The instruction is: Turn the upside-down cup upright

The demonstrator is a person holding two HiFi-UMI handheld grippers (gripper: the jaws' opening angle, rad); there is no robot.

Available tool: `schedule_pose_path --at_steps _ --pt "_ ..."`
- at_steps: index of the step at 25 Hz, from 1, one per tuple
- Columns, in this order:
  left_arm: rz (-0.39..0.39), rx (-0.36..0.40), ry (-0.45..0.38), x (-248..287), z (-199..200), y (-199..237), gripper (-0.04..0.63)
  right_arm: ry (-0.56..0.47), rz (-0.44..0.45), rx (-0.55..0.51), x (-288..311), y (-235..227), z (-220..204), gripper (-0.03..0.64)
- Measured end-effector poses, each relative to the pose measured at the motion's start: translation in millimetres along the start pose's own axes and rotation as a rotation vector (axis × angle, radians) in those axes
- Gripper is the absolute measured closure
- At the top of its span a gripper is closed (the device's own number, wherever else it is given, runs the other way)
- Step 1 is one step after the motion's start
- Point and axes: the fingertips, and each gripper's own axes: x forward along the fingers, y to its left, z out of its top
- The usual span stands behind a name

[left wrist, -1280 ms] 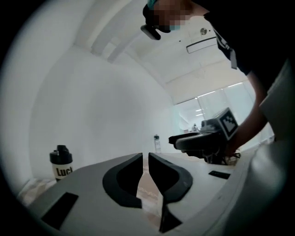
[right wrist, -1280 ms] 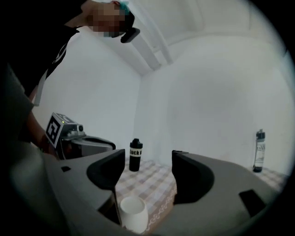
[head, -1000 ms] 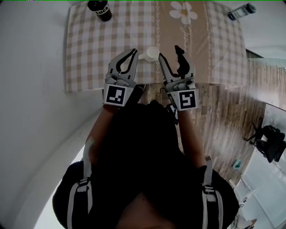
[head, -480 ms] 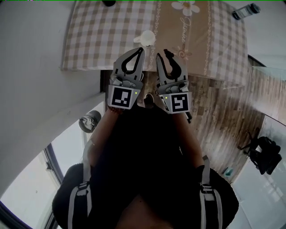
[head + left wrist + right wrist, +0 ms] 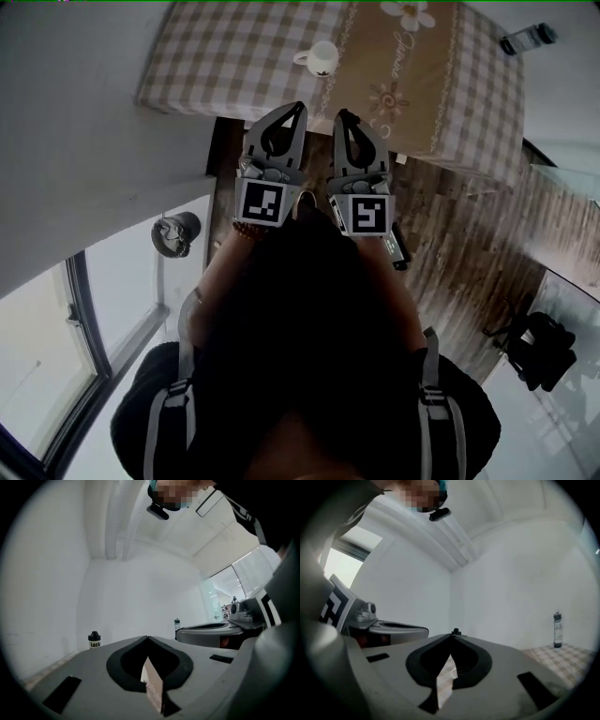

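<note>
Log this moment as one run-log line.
left tongs: shut, empty | right tongs: just closed shut, empty | cup: on tablecloth, apart from both tongs

One cup (image 5: 322,58), two bottles (image 5: 94,640) (image 5: 177,624)

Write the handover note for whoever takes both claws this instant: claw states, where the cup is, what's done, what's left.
Left claw: shut, empty, at the table's near edge, clear of the cup.
Right claw: jaws have just closed with nothing between them; it sits beside the left one.
Cup: stands free on the checked tablecloth, handle toward the head view's left. It looks mouth-up, though it is small in view.
Done: the flip, apparently.
Left: confirm the cup is upright; otherwise nothing.
</note>
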Motion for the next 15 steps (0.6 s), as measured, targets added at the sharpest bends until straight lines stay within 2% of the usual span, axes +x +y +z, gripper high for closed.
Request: schedule_pose_path --at_steps 8,15 --pt "-0.004 0.006 0.006 -21 1 -24 0.606 -0.007 0.009 -0.014 -18 16 6 0.618" --pt "-0.006 -0.009 0.009 -31 -2 -32 0.606 0.001 -0.002 -0.023 -31 11 7 0.618"
